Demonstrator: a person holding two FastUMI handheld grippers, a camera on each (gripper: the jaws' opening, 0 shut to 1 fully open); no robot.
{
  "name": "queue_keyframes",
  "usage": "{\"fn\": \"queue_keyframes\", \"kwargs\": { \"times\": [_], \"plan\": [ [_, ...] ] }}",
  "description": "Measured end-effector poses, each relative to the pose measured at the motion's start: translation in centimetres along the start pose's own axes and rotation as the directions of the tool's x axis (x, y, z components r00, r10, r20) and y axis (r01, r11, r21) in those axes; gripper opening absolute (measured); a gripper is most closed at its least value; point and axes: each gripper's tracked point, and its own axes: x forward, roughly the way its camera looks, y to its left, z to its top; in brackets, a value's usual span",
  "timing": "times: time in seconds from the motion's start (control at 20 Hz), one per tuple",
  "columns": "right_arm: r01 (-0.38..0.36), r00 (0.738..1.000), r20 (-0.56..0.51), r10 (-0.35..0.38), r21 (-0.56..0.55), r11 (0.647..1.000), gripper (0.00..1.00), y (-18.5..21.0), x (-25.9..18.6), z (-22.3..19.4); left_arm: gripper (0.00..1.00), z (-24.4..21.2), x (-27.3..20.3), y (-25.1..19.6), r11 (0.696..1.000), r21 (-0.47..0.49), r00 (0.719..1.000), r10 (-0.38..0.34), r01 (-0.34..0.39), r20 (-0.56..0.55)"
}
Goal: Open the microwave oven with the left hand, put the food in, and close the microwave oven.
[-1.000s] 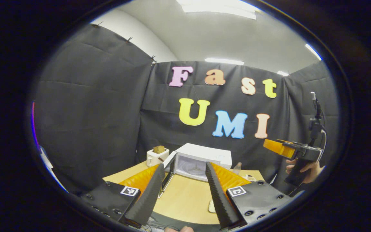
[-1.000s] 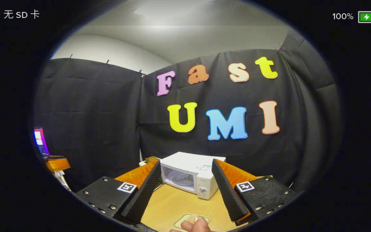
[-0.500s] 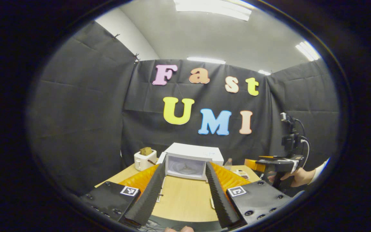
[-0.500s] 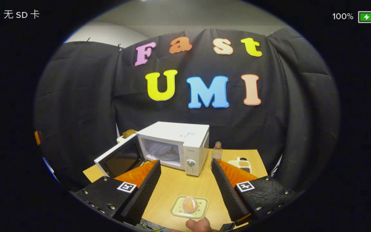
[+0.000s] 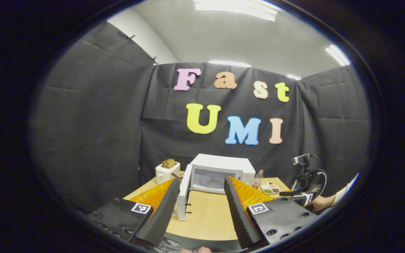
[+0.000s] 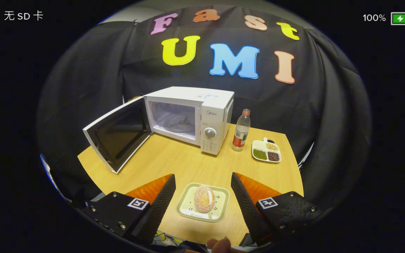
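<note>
Between the spread fingers of the right gripper [image 6: 203, 207], held above the near edge of the round pale wooden table [image 6: 174, 165], lay a small pale-green rectangular tray [image 6: 220, 203] with a rounded, speckled pinkish bun [image 6: 204, 198] sitting in its middle; the jaws stood wide apart and touched neither tray nor food. Beyond the tray stood the white box-shaped microwave oven [image 6: 209, 116], its dark-windowed door [image 6: 118, 135] swung out to the left and the glass turntable visible in the lit cavity. Just beside the oven's control panel, on its right, a clear plastic bottle with a red label and cap [image 6: 241, 130] stood upright, and near that a white divided dish of green, tan and dark-red beans [image 6: 267, 151] rested on the table.

Off to the side, the left gripper [image 5: 199, 207] hung well back from the table with its jaws likewise open and nothing between them. Seen from its camera, the open oven [image 5: 223, 167] faced forward with the door [image 5: 184, 196] edge-on at its left. A white toaster holding a brown slice [image 5: 167, 170] stood left of the oven near the wall. At the far right, a hand [image 5: 320, 203] with a pale sleeve held the other gripper low by the table edge
</note>
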Motion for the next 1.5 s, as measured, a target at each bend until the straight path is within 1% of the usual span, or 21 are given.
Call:
{"fn": "queue_keyframes", "kwargs": {
  "times": [0.1,0.2,0.35,0.45,0.55,0.7,0.9,0.95,1.1,1.2,1.25,1.3,1.35,1.4,1.45,1.5],
  "plan": [
    [-0.015,0.999,-0.040,0.016,0.015,1.000,0.97,0.1,1.7,-1.7,0.85,0.1,0.6,-0.2,1.000,-0.009,1.000,0.020,-0.020,-0.007],
    [-0.025,0.995,-0.097,0.027,0.020,0.999,0.97,0.1,3.4,-3.9,0.85,-0.7,1.6,-0.8,0.999,-0.021,0.999,0.027,-0.028,-0.039],
    [-0.038,0.986,-0.165,0.040,0.015,0.999,0.97,0.0,5.8,-6.7,0.85,-0.6,2.9,-1.5,0.998,0.017,0.996,0.062,-0.061,-0.057],
    [-0.055,0.975,-0.213,0.054,0.001,0.998,0.97,0.0,7.3,-8.6,0.84,-0.9,3.8,-2.6,0.997,0.024,0.994,0.069,-0.067,-0.080],
    [-0.064,0.966,-0.252,0.060,-0.007,0.998,0.97,-0.3,8.9,-10.2,0.85,-1.1,4.7,-3.1,0.995,0.030,0.990,0.093,-0.091,-0.101],
    [-0.069,0.954,-0.293,0.065,-0.005,0.998,0.97,-0.8,11.0,-11.7,0.84,-1.2,5.9,-3.8,0.991,0.035,0.983,0.135,-0.131,-0.128],
    [-0.099,0.938,-0.334,0.095,0.004,0.995,0.97,-0.4,13.2,-13.2,0.85,-1.9,7.1,-5.0,0.981,0.087,0.970,0.183,-0.171,-0.158],
    [-0.101,0.934,-0.344,0.093,-0.007,0.995,0.98,-0.6,13.6,-13.7,0.85,-2.0,7.3,-5.3,0.980,0.095,0.967,0.190,-0.176,-0.167],
    [-0.117,0.924,-0.367,0.111,0.006,0.993,0.98,-0.6,14.2,-14.3,0.85,-2.5,8.1,-6.5,0.978,0.097,0.962,0.202,-0.186,-0.186],
    [-0.119,0.921,-0.374,0.112,0.004,0.993,0.96,-0.6,14.6,-14.7,0.80,-2.7,8.6,-7.0,0.976,0.104,0.958,0.207,-0.189,-0.200],
    [-0.124,0.927,-0.358,0.114,-0.006,0.992,0.94,-0.6,14.7,-14.5,0.90,-2.8,8.7,-7.0,0.976,0.106,0.955,0.211,-0.192,-0.208],
    [-0.120,0.926,-0.362,0.102,-0.027,0.992,0.92,-0.7,14.2,-14.4,0.90,-2.8,8.7,-7.2,0.975,0.107,0.953,0.214,-0.195,-0.213],
    [-0.128,0.928,-0.357,0.104,-0.042,0.991,0.78,-0.6,14.5,-14.6,0.90,-2.7,8.7,-7.2,0.974,0.109,0.953,0.217,-0.198,-0.210],
    [-0.130,0.925,-0.365,0.106,-0.044,0.991,0.76,-0.4,14.7,-14.7,0.80,-2.9,8.5,-7.3,0.973,0.112,0.952,0.220,-0.200,-0.212],
    [-0.136,0.921,-0.372,0.113,-0.035,0.990,0.69,-0.4,14.4,-14.7,0.90,-2.8,8.3,-7.2,0.972,0.116,0.951,0.223,-0.203,-0.213],
    [-0.138,0.917,-0.380,0.121,-0.016,0.990,0.69,-0.3,14.3,-14.7,0.80,-2.8,8.0,-7.1,0.971,0.120,0.950,0.229,-0.207,-0.212]
  ]
}}
